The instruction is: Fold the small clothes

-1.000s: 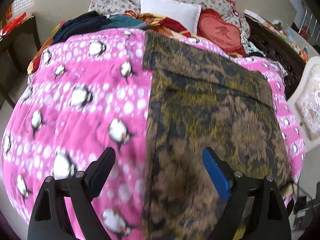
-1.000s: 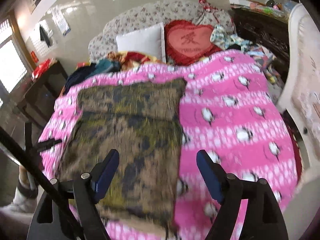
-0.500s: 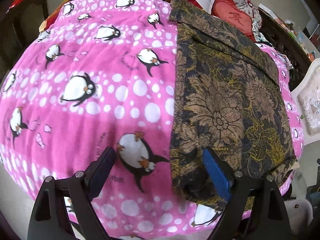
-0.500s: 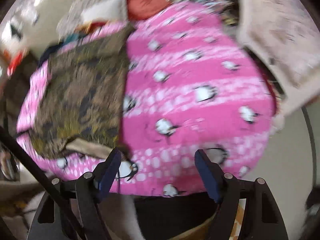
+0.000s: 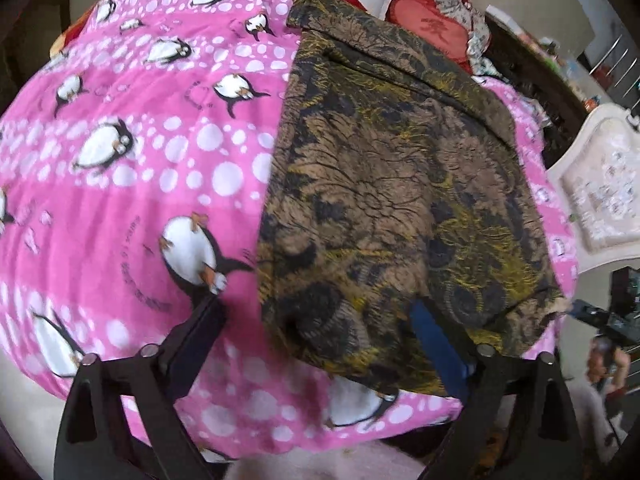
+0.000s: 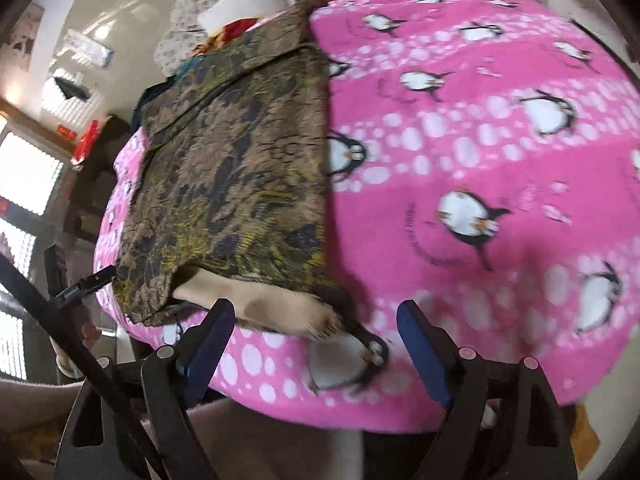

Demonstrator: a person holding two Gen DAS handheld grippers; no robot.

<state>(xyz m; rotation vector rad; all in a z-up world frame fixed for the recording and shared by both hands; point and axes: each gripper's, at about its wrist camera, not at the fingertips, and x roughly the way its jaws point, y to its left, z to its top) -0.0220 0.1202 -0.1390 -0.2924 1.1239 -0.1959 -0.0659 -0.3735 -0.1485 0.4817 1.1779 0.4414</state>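
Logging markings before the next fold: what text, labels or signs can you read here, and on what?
Red cushion: one embroidered character, too blurred to read.
Pink blanket: dark curved lettering beside the penguins, in both views, too blurred to read.
Red wall signs: too small to read.
Brown garment: no label or text visible.

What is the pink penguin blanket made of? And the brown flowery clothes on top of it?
The pink penguin blanket looks like fleece or plush: soft, matte, a little fuzzy, with printed penguins and dots. The brown flowery garment looks like thin woven cloth with a printed pattern, lying flat with crisp folded edges. Its tan inside looks furry at the hem in the right wrist view, so it may be fleece-lined, though blur makes that uncertain.
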